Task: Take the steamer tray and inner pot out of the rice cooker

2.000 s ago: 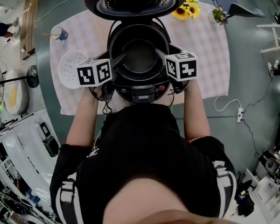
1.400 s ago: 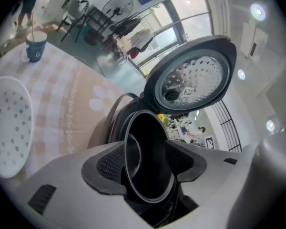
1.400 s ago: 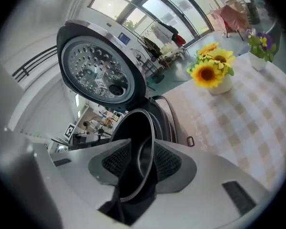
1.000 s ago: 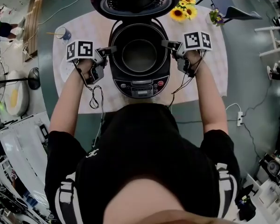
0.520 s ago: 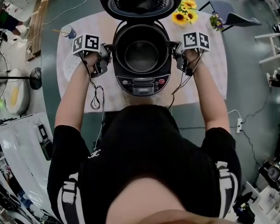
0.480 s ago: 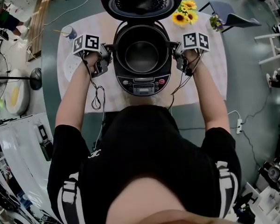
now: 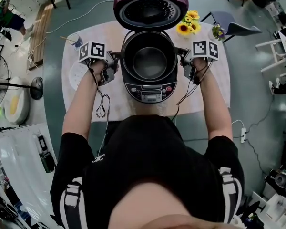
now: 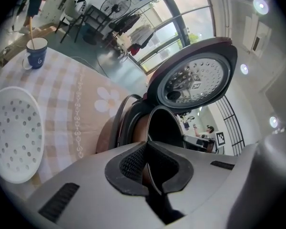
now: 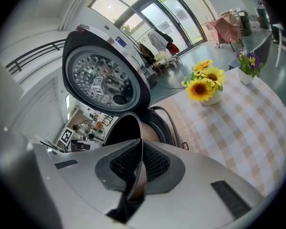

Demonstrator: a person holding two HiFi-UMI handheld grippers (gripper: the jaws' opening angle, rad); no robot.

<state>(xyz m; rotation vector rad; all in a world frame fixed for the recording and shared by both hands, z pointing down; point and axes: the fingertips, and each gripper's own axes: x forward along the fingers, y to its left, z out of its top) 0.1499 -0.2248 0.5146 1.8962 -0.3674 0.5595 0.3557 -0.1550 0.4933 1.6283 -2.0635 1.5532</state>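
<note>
A: Where's the inner pot (image 7: 150,61)?
B: In the open rice cooker (image 7: 150,90), our left gripper (image 8: 147,168) and right gripper (image 9: 139,168) clamped on opposite sides of its rim; the steamer tray (image 8: 14,132) lies beside. We should lift level, together.

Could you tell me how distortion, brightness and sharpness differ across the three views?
Head view: dim, edges bent by the wide lens, inner pot sharp. Left gripper view: strong fisheye, dark corners, windows washed out, steamer tray stretched at the edge. Right gripper view: same fisheye and glare, sunflowers crisp.
</note>
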